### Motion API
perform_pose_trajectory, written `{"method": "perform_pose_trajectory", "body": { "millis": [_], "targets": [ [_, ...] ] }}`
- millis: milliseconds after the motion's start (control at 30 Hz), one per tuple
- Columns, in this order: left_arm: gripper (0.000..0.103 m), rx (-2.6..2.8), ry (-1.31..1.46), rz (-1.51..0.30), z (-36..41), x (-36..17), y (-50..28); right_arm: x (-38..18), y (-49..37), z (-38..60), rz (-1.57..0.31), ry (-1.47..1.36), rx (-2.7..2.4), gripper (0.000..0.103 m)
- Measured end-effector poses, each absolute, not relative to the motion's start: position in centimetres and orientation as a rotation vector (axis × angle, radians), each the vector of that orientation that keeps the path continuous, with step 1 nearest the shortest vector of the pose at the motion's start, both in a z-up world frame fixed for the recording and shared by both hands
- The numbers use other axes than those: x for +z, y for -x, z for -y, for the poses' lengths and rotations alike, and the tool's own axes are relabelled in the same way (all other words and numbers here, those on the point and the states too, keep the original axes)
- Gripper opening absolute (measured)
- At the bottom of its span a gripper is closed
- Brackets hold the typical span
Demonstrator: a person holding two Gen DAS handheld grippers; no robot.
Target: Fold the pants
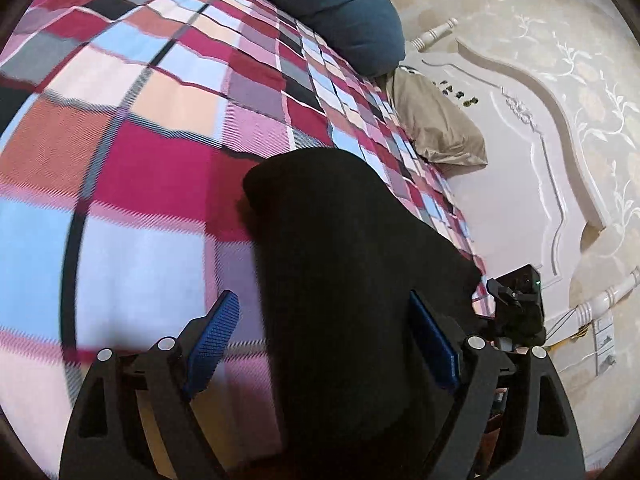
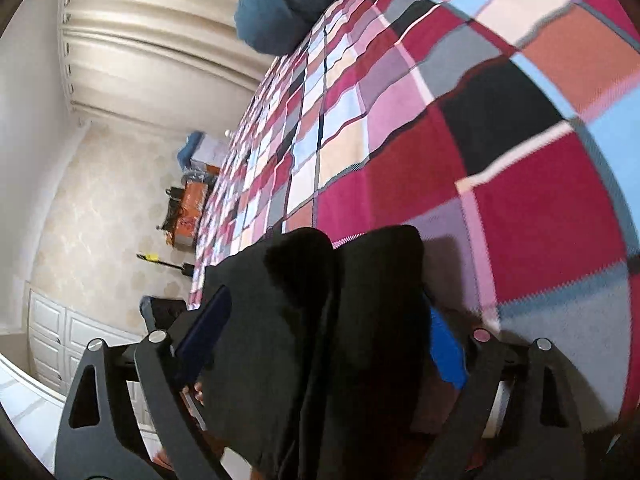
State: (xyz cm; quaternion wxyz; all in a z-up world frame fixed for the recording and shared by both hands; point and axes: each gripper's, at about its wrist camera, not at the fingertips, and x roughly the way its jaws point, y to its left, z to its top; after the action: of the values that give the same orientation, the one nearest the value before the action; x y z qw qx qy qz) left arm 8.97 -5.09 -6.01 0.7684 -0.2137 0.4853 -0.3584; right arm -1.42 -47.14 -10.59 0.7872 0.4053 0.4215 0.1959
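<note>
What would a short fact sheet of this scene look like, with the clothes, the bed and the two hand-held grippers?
Garment: black pants, bunched in folds on the bed
Surface: plaid blanket in red, pink, blue and peach
Left hand-held gripper: jaws wide, cloth between them, blue pads not pressing on it
Right hand-held gripper: jaws wide, pants draped between them, not clamped
Far end of bed: dark blue pillow
Beside it: tan pillow
Headboard: white, carved

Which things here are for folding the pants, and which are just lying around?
For the job: black pants, left gripper, right gripper, checked bedspread.
Just lying about: blue pillow, tan pillow, white headboard.
</note>
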Motion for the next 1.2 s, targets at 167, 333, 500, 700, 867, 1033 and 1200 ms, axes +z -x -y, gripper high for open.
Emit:
{"method": "perform_pose_trajectory", "body": {
  "millis": [167, 333, 500, 700, 867, 1033, 1200],
  "targets": [
    [0.084, -0.792, 0.401, -1.043, 5.9, -6.0, -9.6, -11.5, 1.6, 46.8, -0.965, -0.807, 0.379, 0.04],
    [0.057, -0.732, 0.282, -1.034, 6.9, -5.7, -9.0, -11.8, 1.9, 47.0, -0.937, -0.819, 0.387, 0.036],
    [0.044, -0.686, 0.259, -1.037, 7.3, -4.9, -9.3, -11.5, 1.8, 46.8, -0.904, -0.83, 0.392, 0.033],
    [0.037, -0.638, 0.228, -1.002, 7.3, -3.6, -9.9, -10.5, 1.1, 46.0, -0.872, -0.822, 0.4, 0.03],
    [0.036, -0.596, 0.222, -0.98, 5.9, -2.7, -11.7, -9.8, -1.3, 44.1, -0.863, -0.81, 0.429, 0.029],
    [0.036, -0.551, 0.197, -0.97, 4.6, -2.0, -14.4, -9.3, -4.5, 41.9, -0.856, -0.814, 0.456, 0.029],
    [0.035, -0.504, 0.202, -0.96, 3.0, -1.7, -17.6, -8.6, -8.0, 39.9, -0.861, -0.799, 0.479, 0.029]
  ]
}}
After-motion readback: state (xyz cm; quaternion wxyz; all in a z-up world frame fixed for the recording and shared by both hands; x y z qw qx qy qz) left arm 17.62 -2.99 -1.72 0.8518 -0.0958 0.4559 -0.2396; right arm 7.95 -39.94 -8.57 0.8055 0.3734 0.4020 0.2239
